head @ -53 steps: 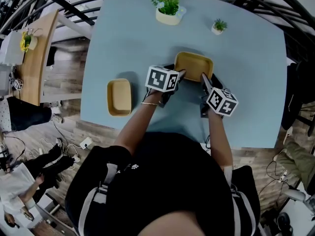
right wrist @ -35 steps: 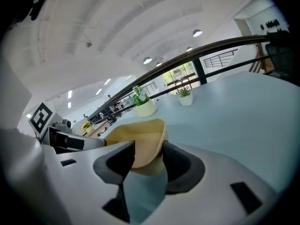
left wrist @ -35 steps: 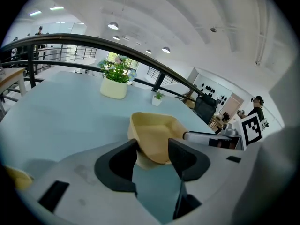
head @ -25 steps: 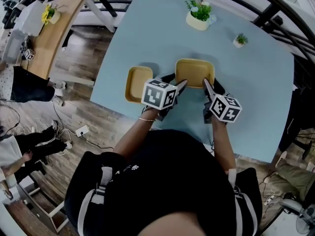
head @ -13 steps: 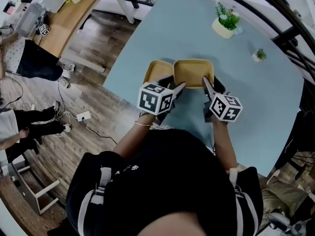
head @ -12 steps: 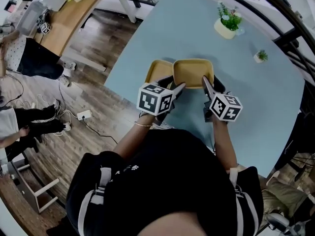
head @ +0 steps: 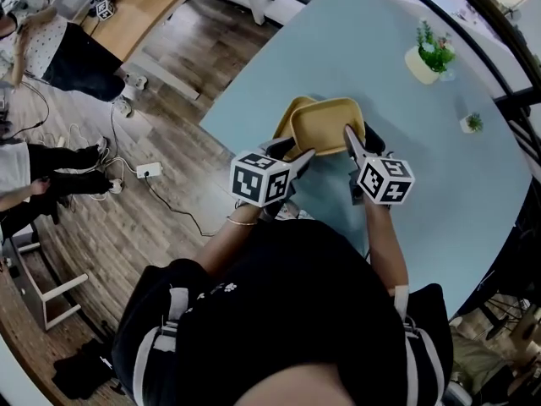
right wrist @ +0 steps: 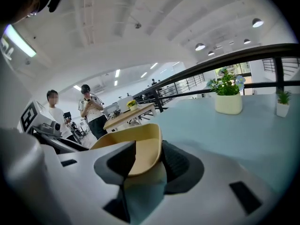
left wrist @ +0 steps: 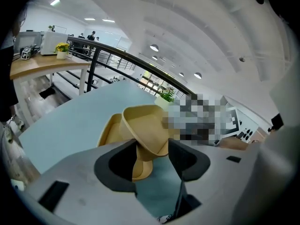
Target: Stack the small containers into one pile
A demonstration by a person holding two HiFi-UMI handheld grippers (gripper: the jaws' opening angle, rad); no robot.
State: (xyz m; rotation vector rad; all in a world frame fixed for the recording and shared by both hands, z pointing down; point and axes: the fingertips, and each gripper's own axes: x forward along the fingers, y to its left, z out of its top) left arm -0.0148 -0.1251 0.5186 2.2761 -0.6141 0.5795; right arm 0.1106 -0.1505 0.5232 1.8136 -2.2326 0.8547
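The pale blue surface (head: 439, 167) bears a yellow lower container (head: 285, 118) near its edge. A matching upper container (head: 325, 125) hangs tilted, overlapping it. The left gripper's (head: 296, 155) jaws clamp its near-left rim; the right gripper's (head: 351, 138) jaws clamp its near-right rim.

Top tray (head: 325, 125) partly over bottom tray (head: 285, 117), on worktop (head: 355, 49) near its left edge; big plant (head: 429, 56) and small plant (head: 470, 123) behind, at right.

A pale blue table (head: 439, 184) stands on wood-plank floor (head: 161, 218) beside black railing (left wrist: 96, 46).
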